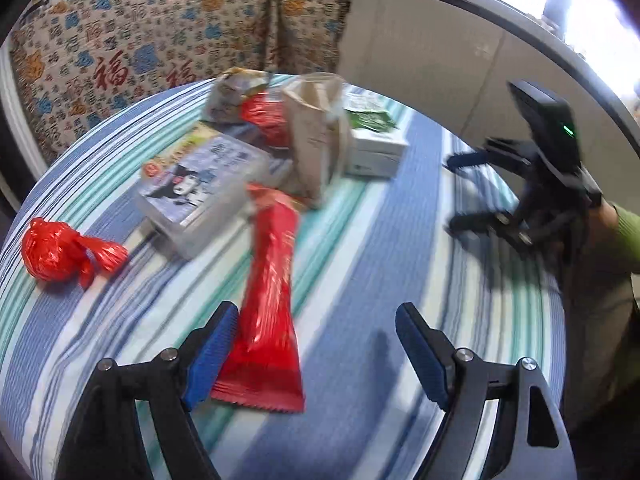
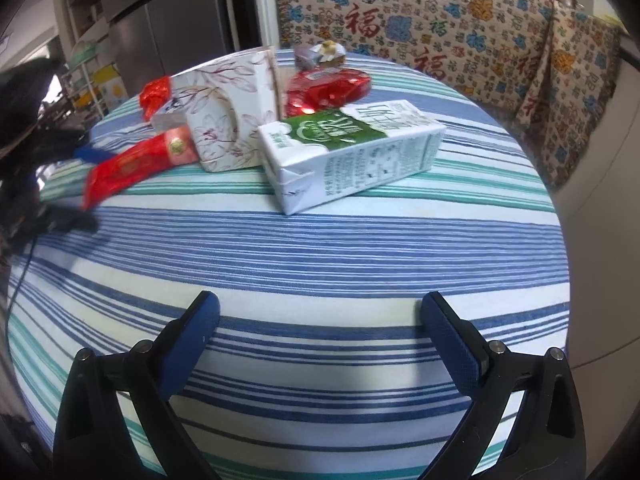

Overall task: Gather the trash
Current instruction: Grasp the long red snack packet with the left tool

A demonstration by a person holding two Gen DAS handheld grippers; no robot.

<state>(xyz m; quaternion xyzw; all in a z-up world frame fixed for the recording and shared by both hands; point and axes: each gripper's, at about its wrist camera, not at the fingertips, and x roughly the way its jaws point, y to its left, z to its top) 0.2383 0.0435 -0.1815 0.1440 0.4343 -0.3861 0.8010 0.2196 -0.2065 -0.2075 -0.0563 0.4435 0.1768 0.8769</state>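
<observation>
Trash lies scattered on a round table under a blue, teal and white striped cloth [image 1: 360,216]. Left wrist view: the left gripper [image 1: 316,332] stands wide open and holds nothing; a long red foil snack wrapper [image 1: 268,292] lies between its blue-padded fingers [image 1: 210,354], close against the left pad, contact uncertain through blur. A crumpled red plastic bag [image 1: 60,250] sits apart at the left. A clear plastic box with a cartoon label [image 1: 200,188], a floral paper carton [image 1: 316,136] and a green-and-white milk carton [image 1: 374,140] cluster beyond. The right gripper [image 1: 460,192] hovers at the table's right side, jaws parted, empty, carried by an arm in a green sleeve [image 1: 628,236]. Right wrist view: the right gripper [image 2: 320,312] is wide open over bare cloth [image 2: 320,248], gripping nothing. The milk carton [image 2: 352,152] lies on its side ahead, touching the floral carton [image 2: 232,108]; the red wrapper [image 2: 136,164] lies at the left.
</observation>
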